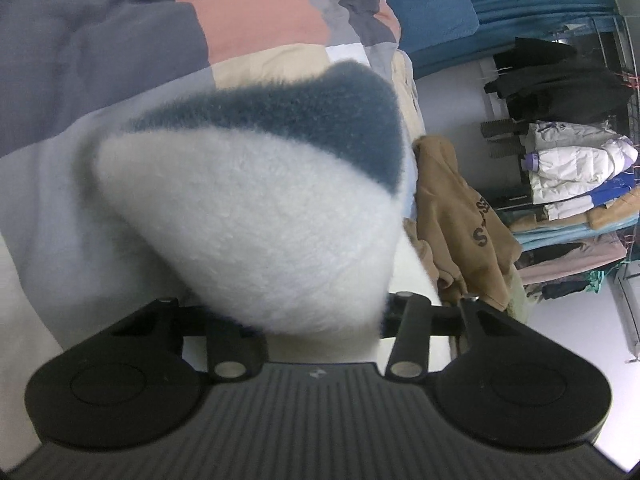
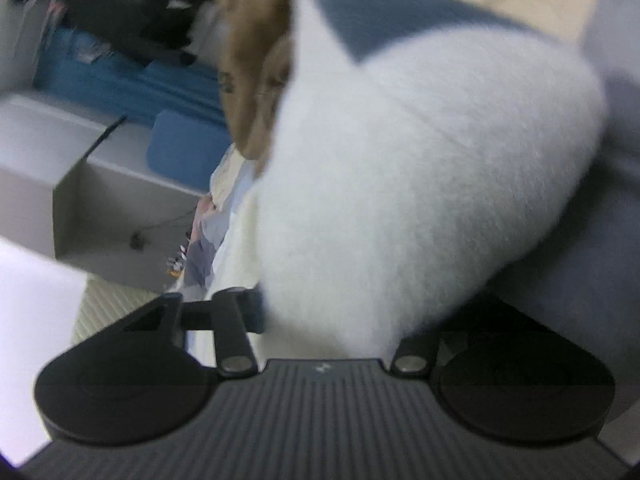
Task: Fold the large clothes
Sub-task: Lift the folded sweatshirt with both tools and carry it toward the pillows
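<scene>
— What do your claws hold?
— Your left claw (image 1: 320,320) grips the fleece (image 1: 256,216), bunched right in front over the quilt (image 1: 100,48). Your right claw (image 2: 328,320) clamps it too; a tan hoodie (image 2: 256,48) lies beyond.

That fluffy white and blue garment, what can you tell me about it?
The fluffy white fleece garment with a slate-blue panel looks soft and thick. It bunches into a rounded fold that narrows between the left tongs, lifted over the patchwork quilt. The right tongs pinch another bunch; that view is blurred.
</scene>
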`<state>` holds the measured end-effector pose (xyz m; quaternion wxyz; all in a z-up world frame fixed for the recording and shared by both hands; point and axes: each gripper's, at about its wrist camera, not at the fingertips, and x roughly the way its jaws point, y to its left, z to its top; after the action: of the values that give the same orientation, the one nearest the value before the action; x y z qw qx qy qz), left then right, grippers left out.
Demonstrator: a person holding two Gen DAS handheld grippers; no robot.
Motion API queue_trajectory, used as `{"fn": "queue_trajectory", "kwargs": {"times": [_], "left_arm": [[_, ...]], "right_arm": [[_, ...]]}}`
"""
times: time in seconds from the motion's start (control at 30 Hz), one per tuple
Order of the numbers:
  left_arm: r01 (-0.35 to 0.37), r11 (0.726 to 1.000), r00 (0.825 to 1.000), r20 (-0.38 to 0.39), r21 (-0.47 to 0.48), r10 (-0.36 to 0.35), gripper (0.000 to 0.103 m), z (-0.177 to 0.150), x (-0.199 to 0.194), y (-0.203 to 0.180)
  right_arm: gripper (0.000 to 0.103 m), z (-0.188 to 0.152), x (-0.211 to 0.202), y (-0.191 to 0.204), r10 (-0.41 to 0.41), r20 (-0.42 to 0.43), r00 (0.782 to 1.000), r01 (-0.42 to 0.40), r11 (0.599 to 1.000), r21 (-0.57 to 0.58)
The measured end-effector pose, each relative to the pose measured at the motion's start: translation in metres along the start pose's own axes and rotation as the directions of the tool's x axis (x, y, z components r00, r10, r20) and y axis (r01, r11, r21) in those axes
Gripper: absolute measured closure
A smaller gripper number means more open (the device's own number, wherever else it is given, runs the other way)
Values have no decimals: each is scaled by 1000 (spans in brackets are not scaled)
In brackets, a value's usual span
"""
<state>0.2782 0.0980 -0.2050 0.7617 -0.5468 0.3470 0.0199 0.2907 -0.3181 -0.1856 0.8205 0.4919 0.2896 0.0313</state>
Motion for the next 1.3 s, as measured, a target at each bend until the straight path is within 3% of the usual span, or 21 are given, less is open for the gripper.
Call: {"fn": "queue_trajectory", "kwargs": {"times": [0.17,0.37,0.63,0.77,1.0,1.3], "left_arm": [[23,999,1000,-9,48,-22,54,-7,-24,-19],[106,993,993,-50,51,-104,54,-28,-50,-56],[228,963,971,-105,141,-214,54,-70,-55,-164],[304,935,949,-140,182,-281,53,-91,-48,-221],[351,901,930,-211,255,-302,53,-151,8,-299],[325,889,916,-339,321,-213,53,-234,137,-321]], "right_arm": [[56,7,-31,14,45,22,999,-43,996,-73],[56,42,-76,31,108,55,993,-103,990,-94],[56,122,-134,47,186,139,973,-175,981,-87],[56,170,-159,51,229,185,956,-216,973,-84],[56,246,-186,33,227,266,937,-210,973,-92],[56,299,-172,-60,122,349,929,-128,992,-6]]}}
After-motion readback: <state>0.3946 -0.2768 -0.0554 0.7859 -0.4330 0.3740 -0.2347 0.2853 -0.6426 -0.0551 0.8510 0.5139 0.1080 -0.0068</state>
